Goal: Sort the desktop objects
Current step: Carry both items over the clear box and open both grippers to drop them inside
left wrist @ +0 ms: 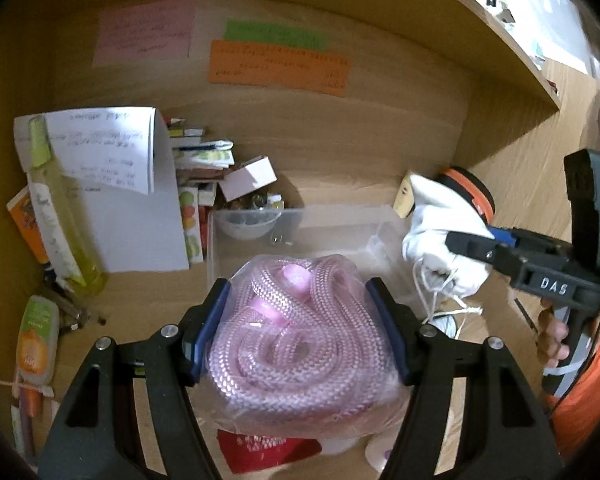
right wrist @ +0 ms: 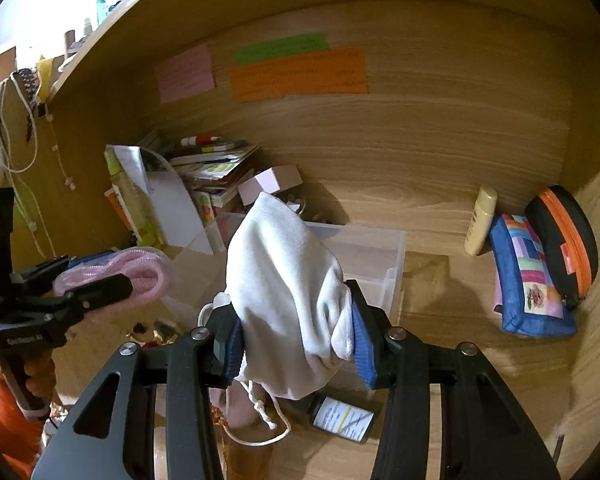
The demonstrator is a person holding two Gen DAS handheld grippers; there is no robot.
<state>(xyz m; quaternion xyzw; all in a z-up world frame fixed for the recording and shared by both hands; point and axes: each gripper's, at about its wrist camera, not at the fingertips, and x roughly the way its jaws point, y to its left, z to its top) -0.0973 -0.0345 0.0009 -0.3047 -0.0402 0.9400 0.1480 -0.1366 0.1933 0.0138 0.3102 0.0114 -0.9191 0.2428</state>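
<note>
Bagged pink rope (left wrist: 300, 332) sits clamped in the left tool (left wrist: 300, 332) above the clear bin (left wrist: 300, 220) on the tabletop (left wrist: 148, 292); the right tool (right wrist: 298, 340) grips a white drawstring pouch (right wrist: 284, 280) beside it.

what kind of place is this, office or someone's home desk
Most likely a home study desk set in a wooden alcove: handwritten sticky notes on the back panel, stacked books in the corner, and a patchwork pencil case leaning beside a clear plastic bin.
</note>
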